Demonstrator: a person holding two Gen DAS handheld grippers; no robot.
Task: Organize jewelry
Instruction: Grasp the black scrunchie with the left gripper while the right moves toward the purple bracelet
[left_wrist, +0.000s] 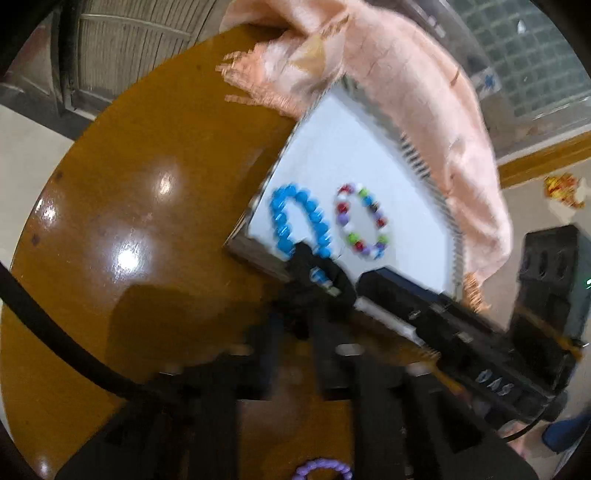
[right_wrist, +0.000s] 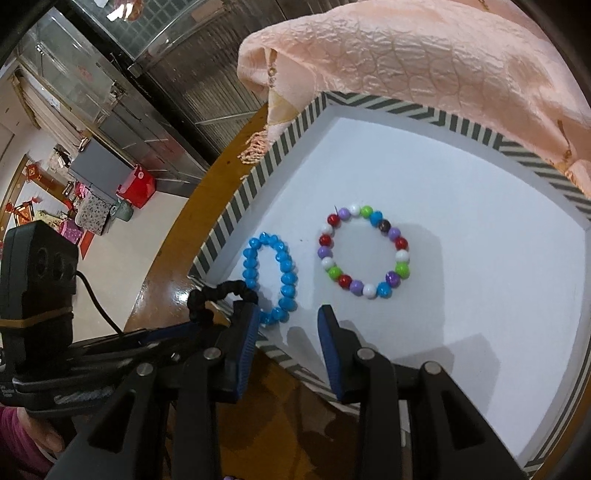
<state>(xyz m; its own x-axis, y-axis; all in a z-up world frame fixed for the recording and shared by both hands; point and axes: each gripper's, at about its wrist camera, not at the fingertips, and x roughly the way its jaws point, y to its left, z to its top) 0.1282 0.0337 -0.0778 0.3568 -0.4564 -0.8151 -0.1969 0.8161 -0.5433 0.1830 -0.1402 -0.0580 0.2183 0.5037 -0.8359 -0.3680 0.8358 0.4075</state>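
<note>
The white tray with the chevron-striped rim (right_wrist: 258, 177) has bare floor right of the multicoloured bead bracelet (right_wrist: 364, 251). The blue faceted bead bracelet (right_wrist: 271, 278) crowds the tray's left corner. Crinkled peach cloth (right_wrist: 424, 55) overhangs its far rim, blocking passage there.

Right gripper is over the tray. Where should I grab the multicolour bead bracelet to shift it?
Pinch the near arc of the multicolour bracelet, across the strand, coming straight down with one finger inside the ring and one outside. It lies flat and open on the tray floor, apart from the blue bracelet, and that arc is nearest the open right gripper.
</note>
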